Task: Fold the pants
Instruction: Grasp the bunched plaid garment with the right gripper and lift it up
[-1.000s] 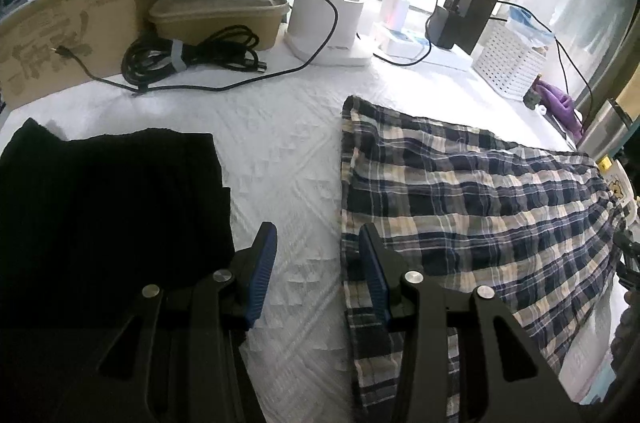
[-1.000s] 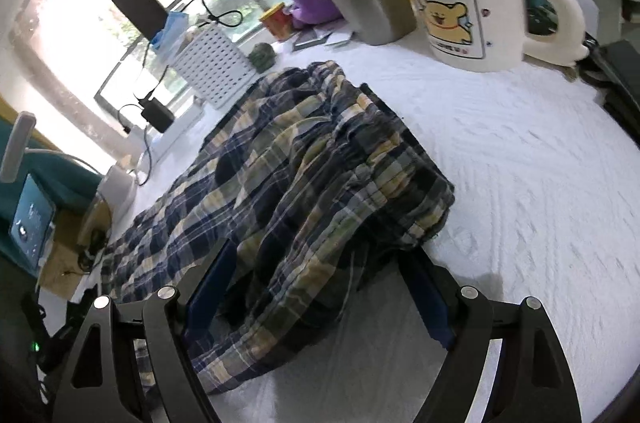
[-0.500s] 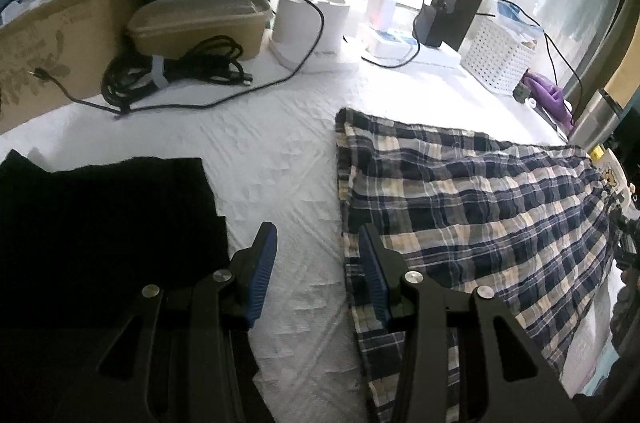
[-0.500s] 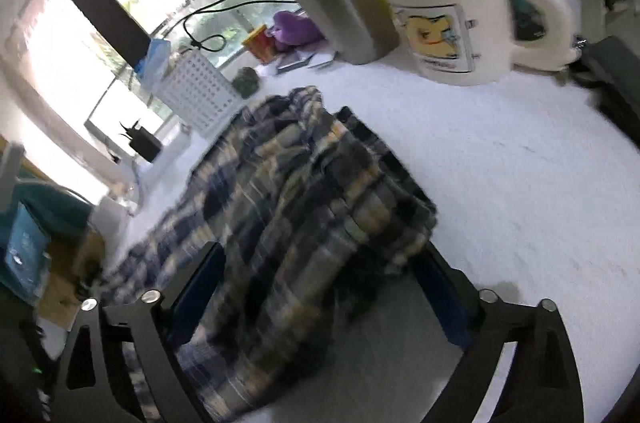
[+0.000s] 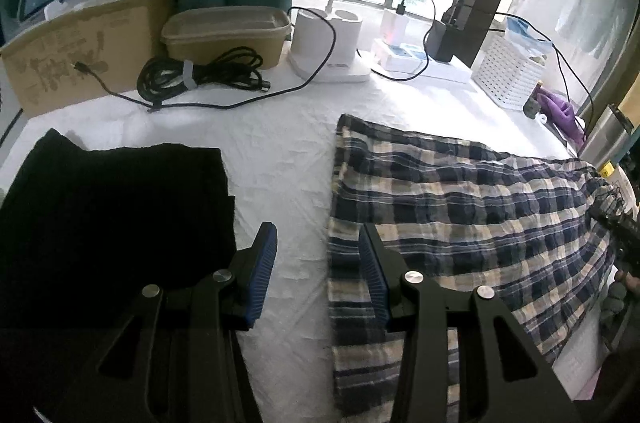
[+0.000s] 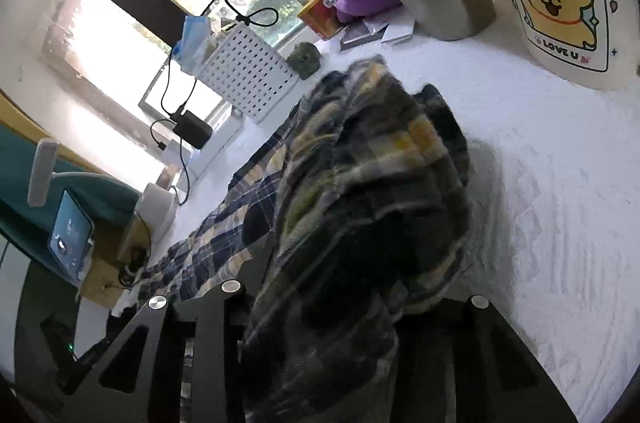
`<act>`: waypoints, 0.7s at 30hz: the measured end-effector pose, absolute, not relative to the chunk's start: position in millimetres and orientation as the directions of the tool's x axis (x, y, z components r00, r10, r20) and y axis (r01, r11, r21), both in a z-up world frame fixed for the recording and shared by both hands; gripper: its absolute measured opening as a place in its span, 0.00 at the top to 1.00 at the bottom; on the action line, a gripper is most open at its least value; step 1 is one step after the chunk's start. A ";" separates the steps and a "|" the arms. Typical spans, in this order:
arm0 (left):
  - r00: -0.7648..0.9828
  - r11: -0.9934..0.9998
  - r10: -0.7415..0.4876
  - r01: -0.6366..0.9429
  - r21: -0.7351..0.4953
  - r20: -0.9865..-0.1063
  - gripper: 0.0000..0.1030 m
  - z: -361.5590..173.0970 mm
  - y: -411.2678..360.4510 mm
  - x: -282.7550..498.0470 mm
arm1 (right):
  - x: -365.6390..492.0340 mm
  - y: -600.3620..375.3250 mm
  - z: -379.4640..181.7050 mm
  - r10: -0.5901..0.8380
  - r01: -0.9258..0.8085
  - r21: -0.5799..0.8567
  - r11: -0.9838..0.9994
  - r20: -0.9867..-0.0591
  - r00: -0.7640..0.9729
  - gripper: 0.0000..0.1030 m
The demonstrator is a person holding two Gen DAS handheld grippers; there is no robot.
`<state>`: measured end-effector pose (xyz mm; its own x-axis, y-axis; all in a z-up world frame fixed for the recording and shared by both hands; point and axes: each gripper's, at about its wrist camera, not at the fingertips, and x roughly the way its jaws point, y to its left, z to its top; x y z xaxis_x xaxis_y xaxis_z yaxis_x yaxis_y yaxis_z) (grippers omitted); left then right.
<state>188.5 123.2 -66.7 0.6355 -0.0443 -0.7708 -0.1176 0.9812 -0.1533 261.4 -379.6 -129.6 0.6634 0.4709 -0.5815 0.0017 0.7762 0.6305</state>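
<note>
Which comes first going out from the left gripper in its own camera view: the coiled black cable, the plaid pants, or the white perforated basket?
From the left gripper:
1. Plaid pants, right beside its right finger.
2. Coiled black cable, farther back on the left, in front of the tan container.
3. White perforated basket, far right by the window.
</note>
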 end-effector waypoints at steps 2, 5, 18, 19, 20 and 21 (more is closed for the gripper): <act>0.639 0.982 -0.033 -0.121 -0.143 -0.769 0.59 -62.4 118.5 187.0 | 260.0 -380.5 -128.8 0.487 -0.016 0.637 0.770 -0.572 0.660 0.74; 0.641 0.984 -0.019 -0.123 -0.128 -0.767 0.59 -56.7 111.9 186.2 | 257.3 -383.8 -123.0 0.488 -0.045 0.630 0.776 -0.552 0.676 0.82; 0.668 0.992 -0.041 -0.060 -0.109 -0.743 0.59 -38.7 80.7 180.6 | 229.3 -424.9 -91.5 0.403 -0.050 0.563 0.825 -0.523 0.751 0.86; 0.669 0.992 -0.042 -0.060 -0.110 -0.742 0.59 -38.9 80.5 180.4 | 227.7 -426.3 -89.7 0.399 -0.050 0.560 0.827 -0.522 0.754 0.85; 0.670 0.992 -0.042 -0.061 -0.111 -0.741 0.59 -39.1 80.2 179.9 | 225.7 -427.1 -87.3 0.396 -0.052 0.557 0.829 -0.518 0.758 0.85; 0.671 0.992 -0.042 -0.062 -0.113 -0.740 0.59 -38.9 80.2 178.7 | 224.4 -426.5 -85.5 0.394 -0.054 0.554 0.831 -0.516 0.761 0.86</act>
<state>178.7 80.2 -38.9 0.6711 -0.0423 -0.7401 -0.0616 0.9917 -0.1125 224.4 -426.5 -85.5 0.7606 0.3940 -0.5161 -0.0541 0.8305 0.5543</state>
